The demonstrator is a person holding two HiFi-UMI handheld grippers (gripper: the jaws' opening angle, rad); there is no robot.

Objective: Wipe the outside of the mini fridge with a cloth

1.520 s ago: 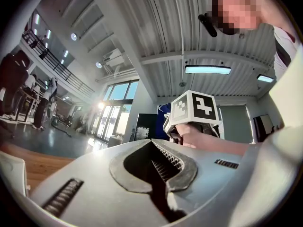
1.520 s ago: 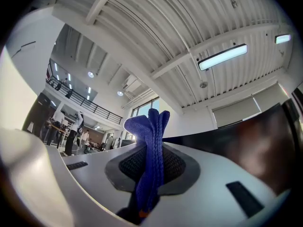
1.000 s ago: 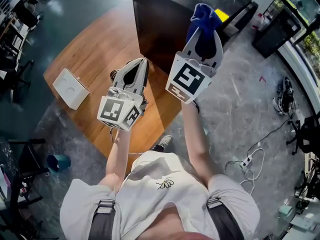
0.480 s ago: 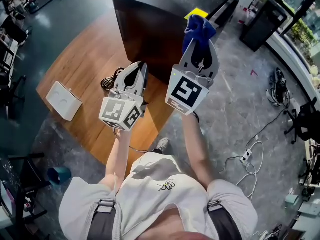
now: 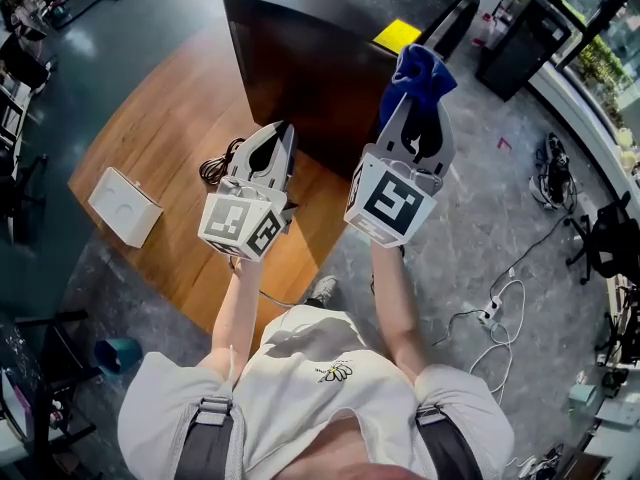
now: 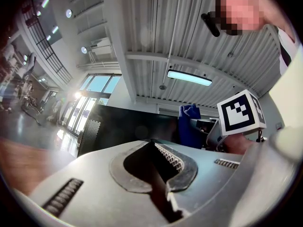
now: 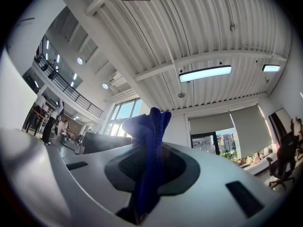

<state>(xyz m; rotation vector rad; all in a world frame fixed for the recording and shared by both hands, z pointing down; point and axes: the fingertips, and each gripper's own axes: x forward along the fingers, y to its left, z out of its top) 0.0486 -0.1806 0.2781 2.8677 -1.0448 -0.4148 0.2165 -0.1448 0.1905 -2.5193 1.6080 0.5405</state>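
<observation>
**Cloth gripped, wiping not begun**

My right gripper [image 5: 418,108] is clamped on the blue cloth [image 5: 421,66], which bunches out past the jaws in the upper right of the head view, by the right top edge of the black mini fridge [image 5: 300,58]. From this steep angle I can't be sure, but the cloth looks clear of the cabinet, so I judge that all the wiping is left: top, sides and front. My left gripper [image 5: 272,140] is closed on nothing, at centre-left over the wooden table [image 5: 150,138]. The left gripper view adds a perforated vent panel [image 6: 90,134] on the fridge's side, unseen from above. The right gripper view shows the cloth's fold pinched between the jaws
</observation>
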